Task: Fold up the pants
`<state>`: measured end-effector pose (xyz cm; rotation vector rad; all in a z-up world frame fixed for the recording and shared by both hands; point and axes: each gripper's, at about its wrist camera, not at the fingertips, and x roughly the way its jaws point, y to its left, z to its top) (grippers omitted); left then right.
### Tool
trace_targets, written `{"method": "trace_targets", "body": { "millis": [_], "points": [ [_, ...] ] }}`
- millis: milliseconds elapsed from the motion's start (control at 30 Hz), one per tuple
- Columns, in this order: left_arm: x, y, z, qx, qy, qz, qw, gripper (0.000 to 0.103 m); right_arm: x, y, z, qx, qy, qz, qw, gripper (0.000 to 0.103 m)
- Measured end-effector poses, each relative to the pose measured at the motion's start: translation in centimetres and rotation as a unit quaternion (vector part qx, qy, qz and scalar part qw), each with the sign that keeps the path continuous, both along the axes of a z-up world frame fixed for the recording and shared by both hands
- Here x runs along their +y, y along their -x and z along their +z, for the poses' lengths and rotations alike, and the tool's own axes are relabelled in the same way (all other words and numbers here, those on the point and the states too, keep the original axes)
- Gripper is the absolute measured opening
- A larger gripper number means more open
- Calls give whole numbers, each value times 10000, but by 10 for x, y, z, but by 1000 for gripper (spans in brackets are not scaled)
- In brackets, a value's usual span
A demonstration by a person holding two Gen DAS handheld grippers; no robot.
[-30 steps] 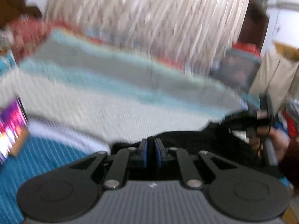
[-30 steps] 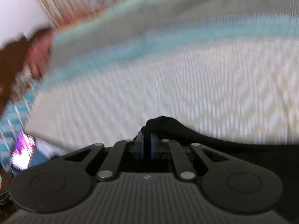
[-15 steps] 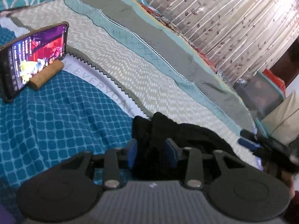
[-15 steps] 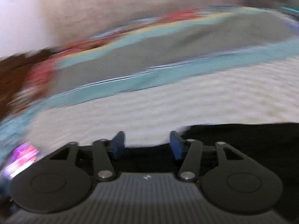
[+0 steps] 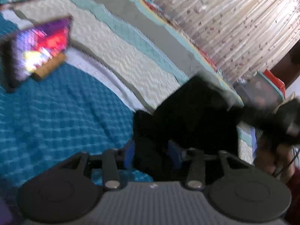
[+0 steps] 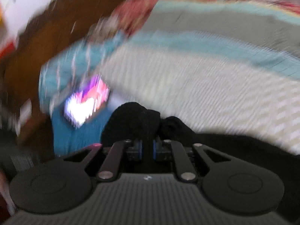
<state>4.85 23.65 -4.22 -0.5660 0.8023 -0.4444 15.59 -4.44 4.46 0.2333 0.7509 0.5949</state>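
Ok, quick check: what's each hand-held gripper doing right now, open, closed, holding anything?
Left hand-held gripper: closed on a thick bunch of the black pants.
Right hand-held gripper: closed on the black pants, fabric pinched between its pads.

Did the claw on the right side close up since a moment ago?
Yes. The right gripper was spread wide half a second ago; now its blue pads pinch a bunch of the black pants, with the phone behind.

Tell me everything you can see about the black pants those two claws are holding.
The pants are plain black, soft, bunched cloth, not yet folded flat. A wad sits between the left gripper's blue pads, and the right gripper is shut on another bunch. They hang over a patterned bedspread. Motion blur hides seams, waistband and legs.
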Motion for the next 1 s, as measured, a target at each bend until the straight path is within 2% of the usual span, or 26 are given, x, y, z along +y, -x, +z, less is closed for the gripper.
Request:
{"method": "trace_targets", "body": {
  "millis": [67,133,167,200,233,300,367,467,533,633,700,733,800,967,1000],
  "points": [
    [-18,-15,-5,153,22,-294,9994,60,-9,2,21,-340,87,-277,9990,12],
    [-41,-33,-15,394,-195,-445,9980,55,-4,-1,44,-867,523,-479,9937,12],
    [-48,-38,-18,402,-316,-435,9977,35,-6,-1,53,-1088,625,-590,9903,12],
    [-53,-43,-19,375,-408,-428,9975,4,-2,-4,63,-1319,644,-754,9863,12],
    [-55,-48,-20,465,-364,-463,9972,2,1,-6,72,-1518,580,-908,9825,12],
    [-50,-50,-22,662,-98,-362,9971,2,3,1,82,-1931,501,-964,9751,12],
    [-43,-45,-19,621,-293,-224,9974,2,1,16,76,-2002,540,-589,9765,13],
    [-20,-33,-15,512,-194,-74,9985,2,17,41,30,-1367,630,335,9880,13],
    [-3,-27,-12,437,-99,-8,9990,2,23,60,-11,-925,803,730,9898,13],
    [11,-27,-10,466,84,-12,9989,3,27,71,-51,-326,1162,805,9894,13],
    [13,-30,-8,455,71,12,9989,9,31,75,-67,-291,1624,789,9831,14],
    [13,-31,-7,439,42,28,9990,11,29,74,-66,-275,1637,757,9832,14],
    [10,-35,-10,521,40,33,9986,24,21,73,-51,-232,1371,547,9888,14],
    [-9,-42,-28,828,356,-55,9959,26,-10,67,-5,-762,754,-283,9938,13],
    [-14,-44,-30,855,404,-112,9955,29,-17,62,1,-816,602,-494,9936,13]
  ]
}}
